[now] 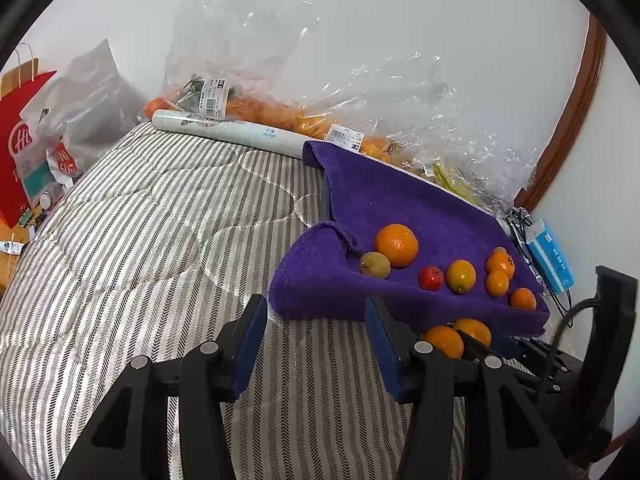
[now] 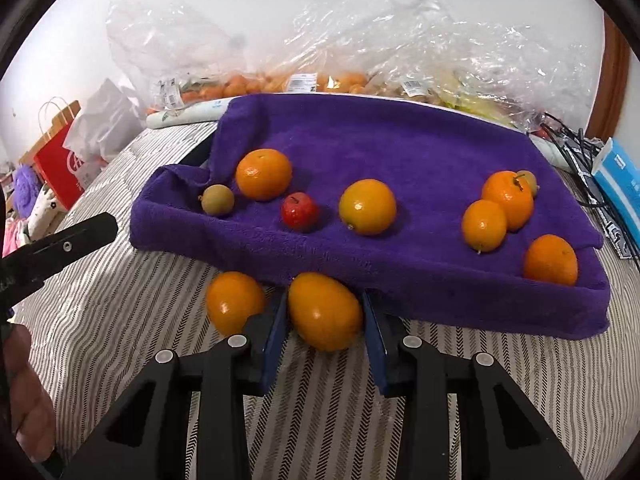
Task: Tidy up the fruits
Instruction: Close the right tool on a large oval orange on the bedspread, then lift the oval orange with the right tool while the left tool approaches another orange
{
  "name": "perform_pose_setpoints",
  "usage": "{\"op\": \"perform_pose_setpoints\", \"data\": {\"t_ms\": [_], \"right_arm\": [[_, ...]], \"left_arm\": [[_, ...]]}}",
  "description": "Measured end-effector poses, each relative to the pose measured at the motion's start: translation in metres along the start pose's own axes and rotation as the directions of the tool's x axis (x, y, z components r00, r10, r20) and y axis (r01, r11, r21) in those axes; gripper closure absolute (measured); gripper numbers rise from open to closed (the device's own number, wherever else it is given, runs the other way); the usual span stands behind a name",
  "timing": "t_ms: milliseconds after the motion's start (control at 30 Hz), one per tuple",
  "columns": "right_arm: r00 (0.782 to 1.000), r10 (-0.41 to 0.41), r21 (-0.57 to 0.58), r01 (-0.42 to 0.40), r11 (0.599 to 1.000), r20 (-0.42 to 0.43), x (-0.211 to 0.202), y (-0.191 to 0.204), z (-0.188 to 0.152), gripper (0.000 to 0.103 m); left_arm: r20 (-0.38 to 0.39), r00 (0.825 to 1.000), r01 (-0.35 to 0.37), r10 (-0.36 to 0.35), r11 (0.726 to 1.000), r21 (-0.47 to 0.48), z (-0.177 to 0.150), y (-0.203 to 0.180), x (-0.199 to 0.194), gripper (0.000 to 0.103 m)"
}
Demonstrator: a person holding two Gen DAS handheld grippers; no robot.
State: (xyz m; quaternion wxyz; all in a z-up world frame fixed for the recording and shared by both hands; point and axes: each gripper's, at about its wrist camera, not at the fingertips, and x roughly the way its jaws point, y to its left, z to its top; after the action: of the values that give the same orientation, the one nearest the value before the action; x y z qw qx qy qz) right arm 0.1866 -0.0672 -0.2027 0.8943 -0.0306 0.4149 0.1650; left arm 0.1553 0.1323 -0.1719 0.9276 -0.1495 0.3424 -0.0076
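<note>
- On the striped quilt (image 2: 120, 320), at 6 o'clock in the right wrist view, the right gripper (image 2: 325, 334) has its blue fingers (image 2: 276, 340) closed against both sides of an oval orange fruit (image 2: 325, 312), which sits just in front of the purple towel (image 2: 400, 148).
- At 9 o'clock of that held fruit, a second loose orange (image 2: 234, 300) lies on the quilt, just beside the left blue finger and near the towel's front edge.
- The towel is draped over a shallow tray-like shape and carries the sorted fruits: a large orange (image 2: 263, 174) toward 10 o'clock, with a small brownish-green fruit (image 2: 217, 199) touching or almost touching its lower left.
- Near the middle of the towel sits a small red apple-like fruit (image 2: 299, 211), and at its 3 o'clock a yellow-orange citrus (image 2: 367, 207), apart from it.
- Toward 3 o'clock, two oranges (image 2: 496, 210) touch each other, with a small brownish fruit (image 2: 530, 181) tucked behind them; one more orange (image 2: 551, 260) rests alone at the towel's near right corner.
- In the left wrist view, the left gripper (image 1: 316, 320) stands wide open with nothing between its blue fingers (image 1: 250, 340), over bare quilt just short of the towel's corner.
- At 12 o'clock, behind the towel, clear plastic bags (image 2: 360, 40) hold more orange fruit, and a white roll (image 1: 228, 132) lies on the quilt in front of them.
- At 9 o'clock stands a red paper bag (image 1: 16, 148); at 3 o'clock, a blue box (image 2: 620, 184).
</note>
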Motion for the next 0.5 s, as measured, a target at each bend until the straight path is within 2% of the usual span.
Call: {"op": "perform_pose_setpoints", "data": {"t_ms": [233, 500], "right_arm": [[0.998, -0.017, 0.006, 0.017, 1.000, 0.054, -0.023, -0.013, -0.006, 0.067], [0.991, -0.100, 0.021, 0.099, 0.995, 0.090, -0.043, -0.043, -0.024, 0.067]], "left_arm": [[-0.004, 1.000, -0.016, 0.016, 0.999, 0.038, -0.002, -0.006, 0.003, 0.055], [0.009, 0.999, -0.052, 0.052, 0.993, 0.109, -0.007, -0.018, 0.006, 0.055]]}}
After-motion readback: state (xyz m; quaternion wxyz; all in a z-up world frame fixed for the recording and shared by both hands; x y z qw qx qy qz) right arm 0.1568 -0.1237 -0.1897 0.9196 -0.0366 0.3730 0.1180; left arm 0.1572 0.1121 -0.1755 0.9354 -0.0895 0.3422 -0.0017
